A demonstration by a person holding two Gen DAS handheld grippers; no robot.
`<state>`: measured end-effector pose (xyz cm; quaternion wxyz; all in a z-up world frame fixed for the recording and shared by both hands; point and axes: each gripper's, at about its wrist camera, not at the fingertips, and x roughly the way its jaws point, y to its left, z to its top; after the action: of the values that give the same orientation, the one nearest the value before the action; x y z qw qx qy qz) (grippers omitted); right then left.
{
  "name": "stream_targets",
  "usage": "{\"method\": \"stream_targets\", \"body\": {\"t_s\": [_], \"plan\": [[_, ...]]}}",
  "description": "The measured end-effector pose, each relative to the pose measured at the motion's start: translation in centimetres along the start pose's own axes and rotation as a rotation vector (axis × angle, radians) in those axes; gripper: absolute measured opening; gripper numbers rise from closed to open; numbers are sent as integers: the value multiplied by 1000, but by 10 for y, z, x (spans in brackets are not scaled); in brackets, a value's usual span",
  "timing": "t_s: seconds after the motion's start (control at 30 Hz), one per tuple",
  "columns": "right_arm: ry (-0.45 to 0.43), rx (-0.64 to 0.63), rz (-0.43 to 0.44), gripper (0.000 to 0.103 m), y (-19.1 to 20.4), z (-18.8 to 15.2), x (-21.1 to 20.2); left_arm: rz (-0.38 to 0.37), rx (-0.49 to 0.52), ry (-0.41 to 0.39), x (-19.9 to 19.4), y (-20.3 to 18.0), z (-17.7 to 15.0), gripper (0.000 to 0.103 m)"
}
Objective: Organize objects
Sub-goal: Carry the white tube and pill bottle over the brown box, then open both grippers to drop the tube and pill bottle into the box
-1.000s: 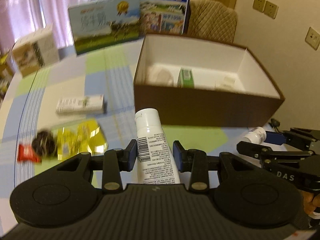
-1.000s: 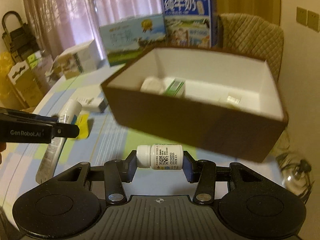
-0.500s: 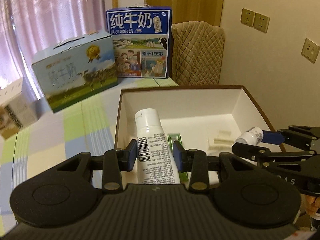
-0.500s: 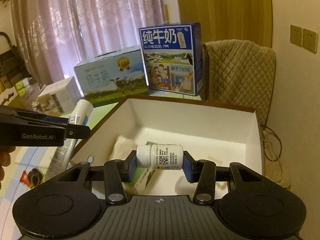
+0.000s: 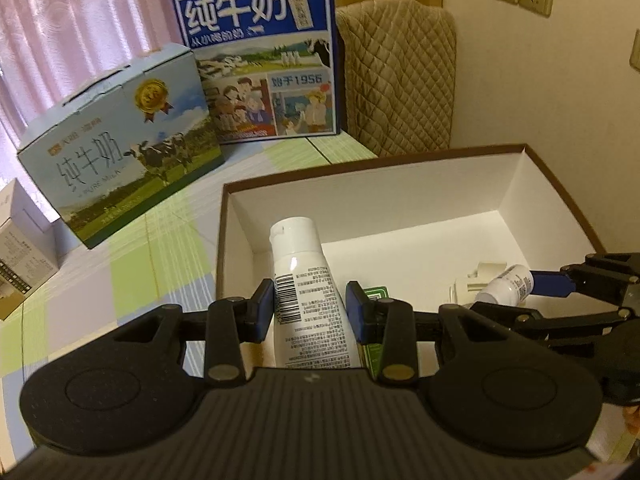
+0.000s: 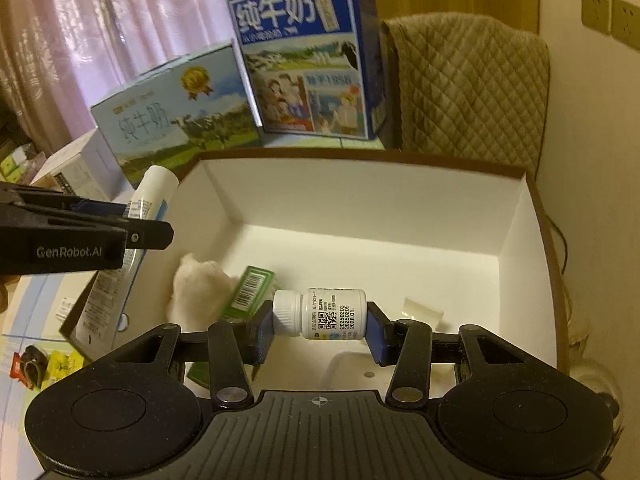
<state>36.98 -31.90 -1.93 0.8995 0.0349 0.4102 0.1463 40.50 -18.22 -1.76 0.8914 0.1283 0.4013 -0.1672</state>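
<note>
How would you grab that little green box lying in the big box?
Probably from above, pinching the green box across its two long flat sides. It lies flat on the floor of the brown box, one side against a soft white bundle, so a sideways approach looks blocked by the walls.

Left gripper [image 5: 310, 306] clamps a white tube [image 5: 308, 284], cap pointing away, barcode side showing, held over the near left part of an open brown box [image 5: 560, 188] with white inside. Green carton [image 5: 376, 296] in the box just right of the tube, mostly hidden. Right gripper [image 5: 520, 288] comes in from the right, pinching a small white bottle [image 5: 508, 286] over the box's near right part; a pale item [image 5: 488, 270] lies under it, unclear what. Far left on the checked tablecloth [image 5: 132, 248]: light-blue milk case [image 5: 120, 140], darker blue milk case [image 5: 264, 52] behind it. Quilted chair back [image 5: 396, 76] beyond the box.
</note>
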Motion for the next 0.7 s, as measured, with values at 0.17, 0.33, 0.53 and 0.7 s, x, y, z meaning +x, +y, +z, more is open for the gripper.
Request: {"method": "stream_targets", "body": {"t_s": [0.17,0.33,0.53,0.7], "plan": [[13,-4,-5,44,-3,-1,4,11,35,12,14,-9,-5,33],[16,-1,-5,44,-4,-2,5,9,55,21,22,-16,-9,34],[17,-4,-2,44,-3,-2,6,24,80,12,26,-18,-8,34],[14,-15,0,44,-2,-1,6,21,86,-11,20,-16,-4,34]]}}
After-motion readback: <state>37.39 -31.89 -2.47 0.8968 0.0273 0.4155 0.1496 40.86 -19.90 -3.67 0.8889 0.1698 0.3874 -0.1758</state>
